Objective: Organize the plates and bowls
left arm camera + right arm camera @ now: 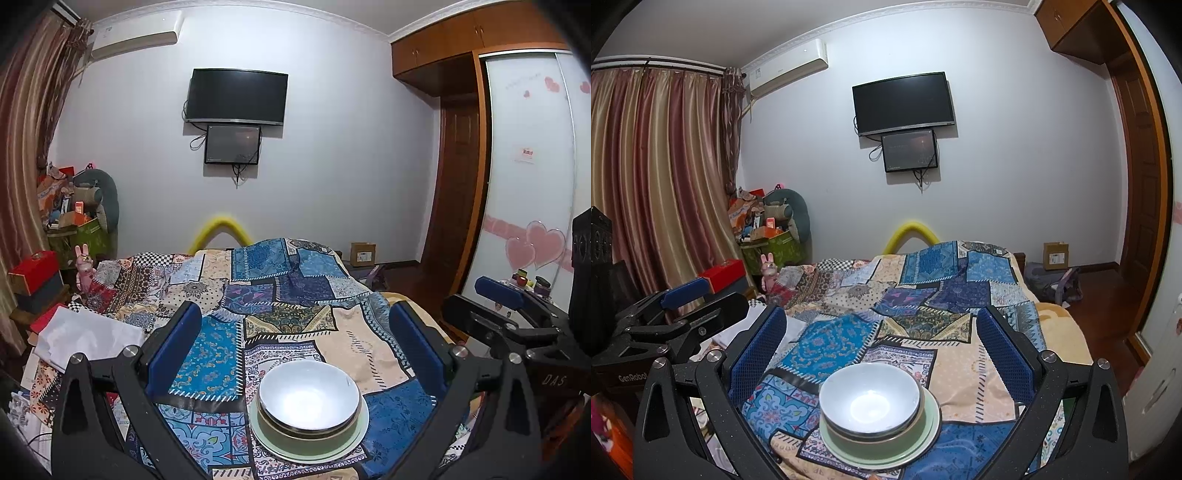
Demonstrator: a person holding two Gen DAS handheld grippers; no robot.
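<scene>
A white bowl [309, 395] sits nested in a green bowl [308, 435], and both rest on a pale green plate [362, 432], all on the patchwork bedspread [280, 295]. In the right wrist view the same white bowl [870, 397], green bowl [882, 441] and plate [923, 439] lie low in the middle. My left gripper [295, 347] is open above and just behind the stack, nothing between its blue pads. My right gripper [882, 350] is likewise open over the stack and empty. Each gripper shows at the edge of the other's view.
The bed fills the foreground; folded white cloth [88, 336] lies at its left edge. Boxes and clutter [764, 229] pile by the curtain. A TV [236, 96] hangs on the far wall. A wardrobe [532, 177] and wooden door stand right. A cardboard box [1055, 254] sits on the floor.
</scene>
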